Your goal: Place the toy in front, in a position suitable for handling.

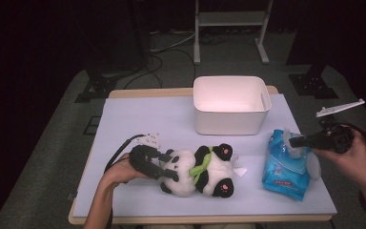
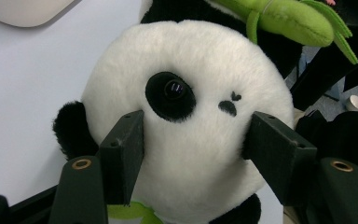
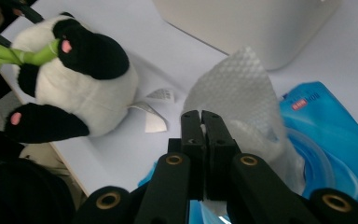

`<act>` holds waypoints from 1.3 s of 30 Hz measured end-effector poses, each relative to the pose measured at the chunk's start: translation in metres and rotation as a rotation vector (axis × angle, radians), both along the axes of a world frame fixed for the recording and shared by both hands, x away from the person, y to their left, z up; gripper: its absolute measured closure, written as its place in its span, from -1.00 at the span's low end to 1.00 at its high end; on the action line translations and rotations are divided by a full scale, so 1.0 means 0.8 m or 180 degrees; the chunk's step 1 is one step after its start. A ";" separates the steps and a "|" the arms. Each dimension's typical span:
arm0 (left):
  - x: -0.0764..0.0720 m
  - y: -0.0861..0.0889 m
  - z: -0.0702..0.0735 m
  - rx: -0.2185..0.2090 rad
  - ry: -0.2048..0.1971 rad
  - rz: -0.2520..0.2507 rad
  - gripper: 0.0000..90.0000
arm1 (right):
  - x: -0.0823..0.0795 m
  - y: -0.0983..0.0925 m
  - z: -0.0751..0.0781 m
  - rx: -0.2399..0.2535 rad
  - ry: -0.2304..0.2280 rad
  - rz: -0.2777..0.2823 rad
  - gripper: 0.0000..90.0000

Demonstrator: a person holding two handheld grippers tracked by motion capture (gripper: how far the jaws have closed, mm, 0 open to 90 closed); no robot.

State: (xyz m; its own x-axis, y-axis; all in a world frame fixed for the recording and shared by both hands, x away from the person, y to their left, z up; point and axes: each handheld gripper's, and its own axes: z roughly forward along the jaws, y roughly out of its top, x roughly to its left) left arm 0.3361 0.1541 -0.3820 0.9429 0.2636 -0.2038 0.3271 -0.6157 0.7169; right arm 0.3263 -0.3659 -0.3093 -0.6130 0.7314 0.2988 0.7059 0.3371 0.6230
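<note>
Right gripper [image 3: 200, 116] fingers pinched shut on wet wipe [image 3: 233, 93] rising from blue pack [image 1: 286, 164] near desk's right edge; left gripper [image 1: 164, 167] fingers half-open, clamping panda [image 1: 195, 171] head, front-centre, body lying rightward.

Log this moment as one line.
left gripper: shut on black-and-white plush panda | right gripper: shut on white wet wipe, above blue wipes pack | white plastic bin: behind
</note>
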 end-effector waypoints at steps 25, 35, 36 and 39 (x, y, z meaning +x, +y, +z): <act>0.001 0.001 -0.002 -0.0037 0.0014 0.0025 -0.19 | 0.011 0.164 0.056 0.0213 -0.0078 0.1163 0.95; 0.002 0.001 -0.002 -0.0050 0.0010 0.0017 -0.19 | 0.004 0.260 0.058 0.0224 0.0007 0.1756 0.95; 0.001 0.001 -0.002 -0.0051 0.0009 0.0018 -0.19 | 0.003 0.266 0.057 0.0223 0.0011 0.1809 0.95; 0.002 0.002 -0.003 -0.0056 0.0015 0.0018 -0.19 | 0.002 0.280 0.051 0.0254 0.0052 0.1906 0.95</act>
